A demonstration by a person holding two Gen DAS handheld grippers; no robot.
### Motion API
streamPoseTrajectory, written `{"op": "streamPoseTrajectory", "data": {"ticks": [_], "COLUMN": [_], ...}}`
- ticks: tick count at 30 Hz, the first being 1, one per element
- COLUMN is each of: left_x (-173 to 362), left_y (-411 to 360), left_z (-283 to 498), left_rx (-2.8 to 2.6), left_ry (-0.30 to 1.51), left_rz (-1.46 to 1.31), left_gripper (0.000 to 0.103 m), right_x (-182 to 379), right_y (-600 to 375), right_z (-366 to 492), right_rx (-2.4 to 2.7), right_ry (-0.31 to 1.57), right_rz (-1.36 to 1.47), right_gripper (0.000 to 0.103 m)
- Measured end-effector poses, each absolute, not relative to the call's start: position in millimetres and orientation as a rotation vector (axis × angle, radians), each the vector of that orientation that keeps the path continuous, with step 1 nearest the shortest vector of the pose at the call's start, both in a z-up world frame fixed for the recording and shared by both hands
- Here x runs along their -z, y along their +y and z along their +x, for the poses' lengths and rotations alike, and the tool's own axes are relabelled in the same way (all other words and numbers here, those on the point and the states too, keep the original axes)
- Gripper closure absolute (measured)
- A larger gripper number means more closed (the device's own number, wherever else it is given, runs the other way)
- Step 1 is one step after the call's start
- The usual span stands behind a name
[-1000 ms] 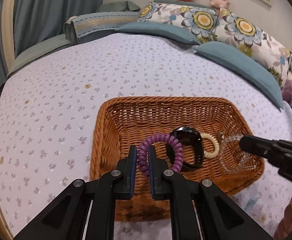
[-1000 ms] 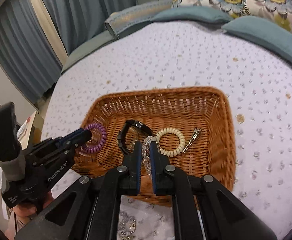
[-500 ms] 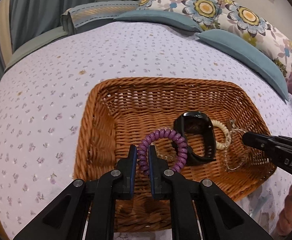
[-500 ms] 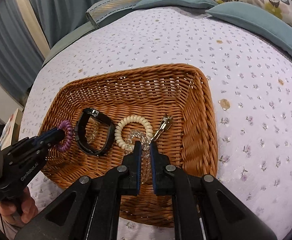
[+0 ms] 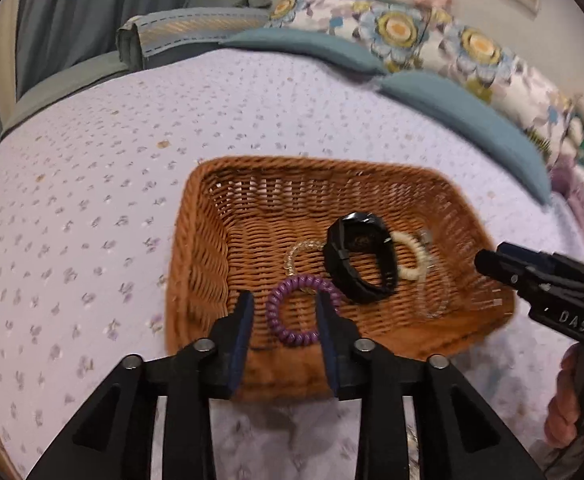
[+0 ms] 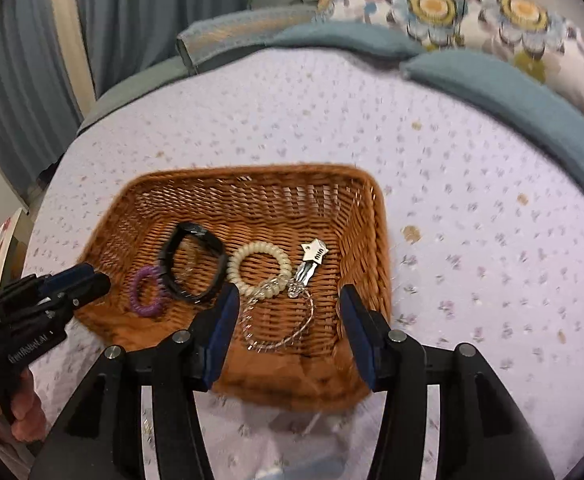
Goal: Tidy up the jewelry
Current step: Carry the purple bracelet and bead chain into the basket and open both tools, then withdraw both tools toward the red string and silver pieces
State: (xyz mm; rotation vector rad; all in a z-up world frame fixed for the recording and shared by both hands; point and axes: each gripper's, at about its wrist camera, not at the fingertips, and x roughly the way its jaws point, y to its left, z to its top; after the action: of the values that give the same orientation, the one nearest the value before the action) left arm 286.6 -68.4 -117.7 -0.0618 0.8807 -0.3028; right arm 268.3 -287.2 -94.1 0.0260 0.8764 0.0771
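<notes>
Both released: left claw (image 5: 286, 312) wide over purple coil (image 5: 300, 309); right claw (image 6: 288, 312) wide, empty, above clear bracelet (image 6: 278, 326)

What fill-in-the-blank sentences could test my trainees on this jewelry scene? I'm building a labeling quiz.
1. The purple spiral hair tie lies inside the woven wicker ____.
2. Both tools, left tool and right tool, have their fingers ____.
3. The black bracelet lies between the purple tie and the ____ spiral hair tie.

Missing words: basket; open; cream
</notes>
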Motion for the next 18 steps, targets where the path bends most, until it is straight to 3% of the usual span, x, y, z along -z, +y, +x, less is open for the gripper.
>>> {"op": "streamPoseTrajectory", "data": {"ticks": [3,14,18], "left_x": [101,40,28], "left_y": [-48,-8,-4], "left_z": [265,180,148], "left_rx": [0.304,0.355,0.384], "left_ry": [0.838,0.734,0.708], "left_rz": [-0.113,-0.110,-0.120], "left_gripper": [0.057,0.057,0.045], "right_x": [78,47,52], "right_y": [-279,-258,-257], "right_z": [243,155,128], "right_rx": [-0.075,-0.146,-0.149], "right_ry": [0.828,0.797,0.808], "right_rz": [-0.017,0.010,0.026], "right_gripper": [0.048,0.048,0.048]}}
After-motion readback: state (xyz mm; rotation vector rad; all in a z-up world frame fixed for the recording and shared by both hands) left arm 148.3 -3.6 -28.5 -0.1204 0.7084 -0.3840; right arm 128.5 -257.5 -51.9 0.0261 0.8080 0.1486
